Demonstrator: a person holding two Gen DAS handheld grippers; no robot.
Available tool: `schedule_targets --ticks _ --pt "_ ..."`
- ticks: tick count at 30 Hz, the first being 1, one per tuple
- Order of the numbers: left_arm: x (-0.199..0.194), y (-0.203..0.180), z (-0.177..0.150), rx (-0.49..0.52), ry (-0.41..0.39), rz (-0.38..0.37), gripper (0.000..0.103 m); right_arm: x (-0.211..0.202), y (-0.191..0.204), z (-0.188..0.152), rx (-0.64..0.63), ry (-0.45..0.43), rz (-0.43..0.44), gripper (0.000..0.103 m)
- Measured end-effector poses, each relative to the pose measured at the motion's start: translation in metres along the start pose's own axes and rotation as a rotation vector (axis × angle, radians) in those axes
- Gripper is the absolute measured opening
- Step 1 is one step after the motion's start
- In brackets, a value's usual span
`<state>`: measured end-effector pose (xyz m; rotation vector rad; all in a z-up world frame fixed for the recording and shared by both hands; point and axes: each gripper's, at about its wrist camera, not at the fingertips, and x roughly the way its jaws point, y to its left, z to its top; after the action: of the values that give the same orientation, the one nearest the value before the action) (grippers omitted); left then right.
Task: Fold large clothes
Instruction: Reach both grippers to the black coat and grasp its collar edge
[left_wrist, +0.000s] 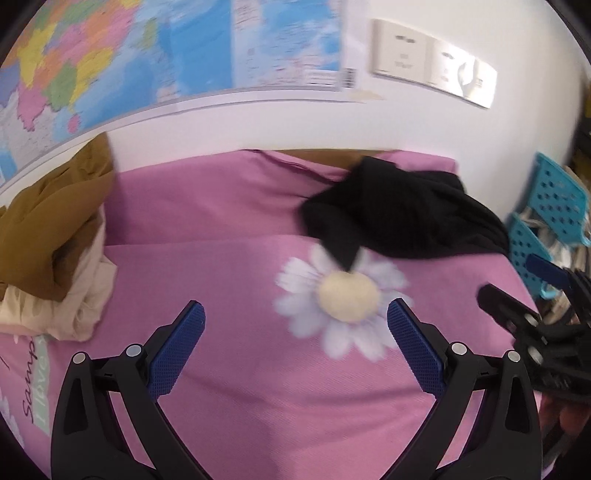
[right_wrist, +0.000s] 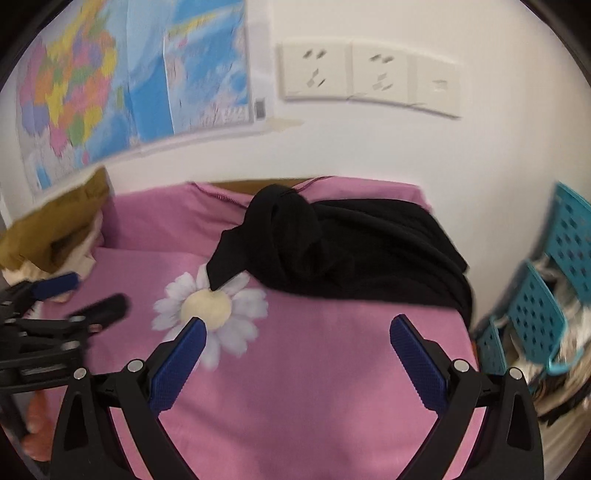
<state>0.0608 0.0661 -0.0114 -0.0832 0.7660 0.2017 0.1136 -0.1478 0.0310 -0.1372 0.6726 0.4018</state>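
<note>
At far left, heap: my left camera shows a brown garment (left_wrist: 48, 206) slumped over a cream one (left_wrist: 74, 295); both are cut off by the lens edge, and I cannot tell what kind of clothes they are.
Wall: a coloured map (left_wrist: 147, 55) and white sockets (right_wrist: 369, 74), all smeared by blur.
My left gripper (left_wrist: 295, 325): fingers spread wide, nothing between them, hovering over the pink sheet (left_wrist: 258, 387).
Daisy print (left_wrist: 343, 295): its top petals are hidden under a black sleeve tip.
Black garment (right_wrist: 351, 251): crumpled and twisted at the far right of the bed near the wall, unfolded, its shape hard to read in the dark folds.
My right gripper (right_wrist: 297, 332): fingers likewise apart and empty, short of the black cloth.
Teal basket (right_wrist: 535, 314): beside the bed, contents blurred.
</note>
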Motion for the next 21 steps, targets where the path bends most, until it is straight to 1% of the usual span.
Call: schedule_targets --ticks 3,8,10,11,12,13,14,15,16,18,21 --pt "0.011 0.015 0.008 -0.018 0.010 0.021 0.098 0.047 0.011 0.021 -0.094 0.056 -0.026 0.097" --pt "0.030 0.030 0.017 -0.029 0.026 0.056 0.098 0.103 0.021 0.045 -0.140 0.097 -0.034 0.097" --pt "0.038 0.034 0.019 -0.031 0.038 0.056 0.098 0.120 0.025 0.051 -0.159 0.112 -0.035 0.097" --pt "0.041 0.035 0.019 -0.032 0.044 0.056 0.098 0.129 0.026 0.054 -0.163 0.126 -0.021 0.097" --pt "0.045 0.036 0.019 -0.033 0.052 0.056 0.098 0.135 0.026 0.056 -0.159 0.138 -0.003 0.089" --pt "0.049 0.037 0.019 -0.035 0.059 0.055 0.098 0.140 0.025 0.060 -0.156 0.147 0.015 0.065" --pt "0.051 0.038 0.019 -0.032 0.061 0.056 0.098 0.142 0.023 0.061 -0.153 0.155 0.023 0.057" --pt "0.054 0.039 0.020 -0.028 0.064 0.057 0.098 0.140 0.017 0.063 -0.130 0.160 0.057 0.039" --pt "0.057 0.040 0.020 -0.024 0.065 0.057 0.098 0.137 0.015 0.065 -0.127 0.154 0.075 0.026" --pt "0.061 0.042 0.022 -0.019 0.065 0.051 0.098 0.120 0.010 0.067 -0.161 0.125 0.087 0.020" --pt "0.070 0.047 0.027 -0.011 0.068 0.023 0.098 0.086 0.005 0.073 -0.188 0.052 0.078 0.017"
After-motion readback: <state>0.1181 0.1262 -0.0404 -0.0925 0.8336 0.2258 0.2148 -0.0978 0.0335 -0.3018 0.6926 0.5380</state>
